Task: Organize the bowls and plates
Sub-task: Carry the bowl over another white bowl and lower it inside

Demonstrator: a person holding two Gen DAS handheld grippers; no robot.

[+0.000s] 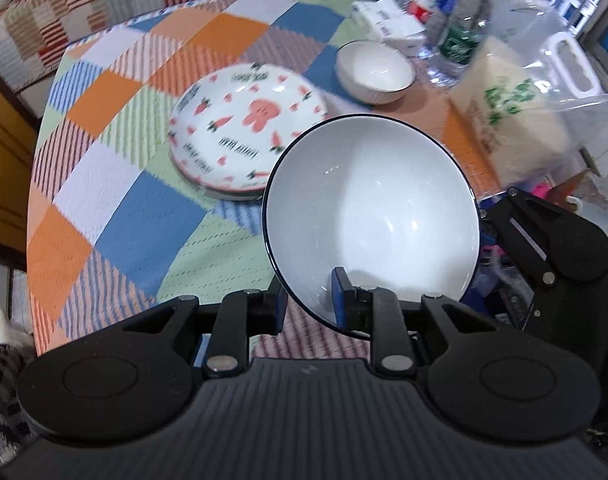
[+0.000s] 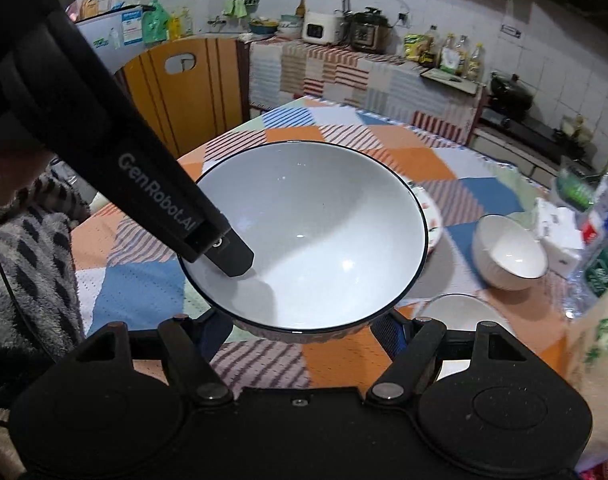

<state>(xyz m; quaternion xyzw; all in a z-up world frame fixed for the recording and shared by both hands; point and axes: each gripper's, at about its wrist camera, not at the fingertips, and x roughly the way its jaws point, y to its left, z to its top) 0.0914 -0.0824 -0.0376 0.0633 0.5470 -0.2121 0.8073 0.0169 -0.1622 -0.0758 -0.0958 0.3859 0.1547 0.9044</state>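
In the left wrist view, the left gripper (image 1: pixel 311 300) is clamped on the near rim of the large white bowl (image 1: pixel 371 216), one blue pad inside the wall and the other outside it, at 6 o'clock on the bowl. The bowl is lifted and tilted, its opening facing the camera. The stacked carrot-print plates (image 1: pixel 240 128) lie on the checked tablecloth (image 1: pixel 116 184) at 10 o'clock from the bowl, and a small white bowl (image 1: pixel 373 70) sits beyond at 12 o'clock, near the bottles (image 1: pixel 455 20). In the right wrist view, the same large bowl (image 2: pixel 323 240) fills the centre, with the left gripper's finger (image 2: pixel 232 256) reaching in from 9 o'clock. The right gripper (image 2: pixel 304 332) has its fingers spread wide, one at each side beneath the bowl; contact with the bowl cannot be confirmed. The small bowl (image 2: pixel 507 252) rests at 3 o'clock, and another white dish (image 2: pixel 459 312) lies at 5 o'clock. The step appears to be carrying the large bowl toward a stacking place. A single rim pinch on glazed ceramic probably slips easily, so the bowl is best levelled, supported from below by the right gripper, and lowered slowly.
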